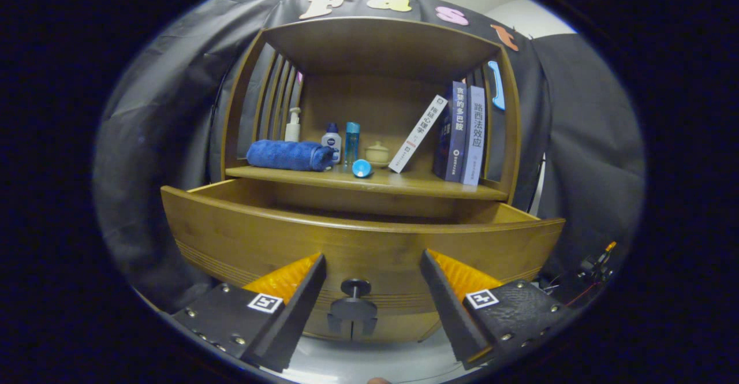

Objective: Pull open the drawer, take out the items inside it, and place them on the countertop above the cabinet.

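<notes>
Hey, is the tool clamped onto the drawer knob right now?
No, the tool is open, its fingers spread apart on either side of the drawer knob without touching it.

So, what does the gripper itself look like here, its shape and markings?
The gripper has two wedge-shaped fingers that taper toward the drawer. Their inner faces are ribbed. Each sits on a flat plate with small round screws and one square black-and-white tag. Between them is a dark knob-like mount. The fingers stand apart.

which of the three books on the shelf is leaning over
The white book, left of the other two, tilts right against the dark blue book. That one and the light blue book stand upright. The gripper is open by the drawer knob.
</notes>
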Motion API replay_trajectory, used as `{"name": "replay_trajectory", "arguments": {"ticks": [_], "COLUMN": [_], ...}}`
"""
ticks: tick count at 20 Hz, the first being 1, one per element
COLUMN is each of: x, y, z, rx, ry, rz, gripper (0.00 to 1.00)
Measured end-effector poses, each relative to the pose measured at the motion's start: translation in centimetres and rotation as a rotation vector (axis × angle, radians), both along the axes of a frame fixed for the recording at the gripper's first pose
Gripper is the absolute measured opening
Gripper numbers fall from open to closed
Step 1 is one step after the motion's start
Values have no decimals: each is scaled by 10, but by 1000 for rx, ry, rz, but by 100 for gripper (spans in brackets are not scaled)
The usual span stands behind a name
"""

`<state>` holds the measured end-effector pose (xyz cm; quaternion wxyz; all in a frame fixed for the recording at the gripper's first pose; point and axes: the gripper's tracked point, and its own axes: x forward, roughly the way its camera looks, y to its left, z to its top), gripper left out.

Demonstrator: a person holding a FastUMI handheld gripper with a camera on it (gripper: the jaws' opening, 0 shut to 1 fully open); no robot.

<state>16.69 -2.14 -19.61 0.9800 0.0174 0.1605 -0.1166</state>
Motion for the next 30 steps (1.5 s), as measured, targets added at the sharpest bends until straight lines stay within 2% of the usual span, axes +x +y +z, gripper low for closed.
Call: {"name": "replay_trajectory", "arguments": {"ticks": [21, 30], "x": [107, 128], "y": [-15, -17], "z": [-23, -28], "rx": [2, -17], "ry": [9, 3], "rz": [-30, -17], "gripper": [99, 99]}}
